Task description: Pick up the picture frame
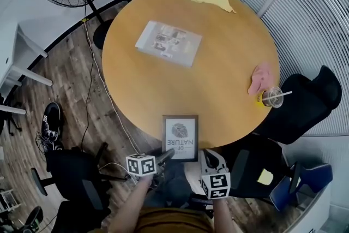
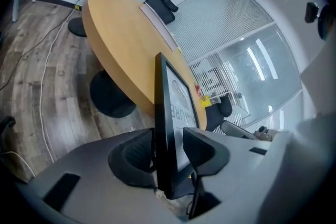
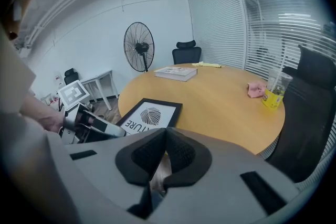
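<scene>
We find the picture frame (image 1: 180, 137) lying flat at the near rim of the round table (image 1: 229, 63). Its long axis runs away from us toward the table's middle, and its near short end hangs out past the rim. That overhang is what the pickup turns on, we judge. The left gripper (image 1: 165, 155) has come in at the frame's near left corner, and in its own view the frame's dark edge stands upright between its two pads. The jaws are wide: one pad sits close against the back, while a sliver of the printed face shows before the other, so we read no clamp yet. The right gripper (image 3: 165, 136) sits just off the near right corner, clear of the frame, with its pads pressed together on nothing. So the left is the nearer hand, and it only needs to close.
</scene>
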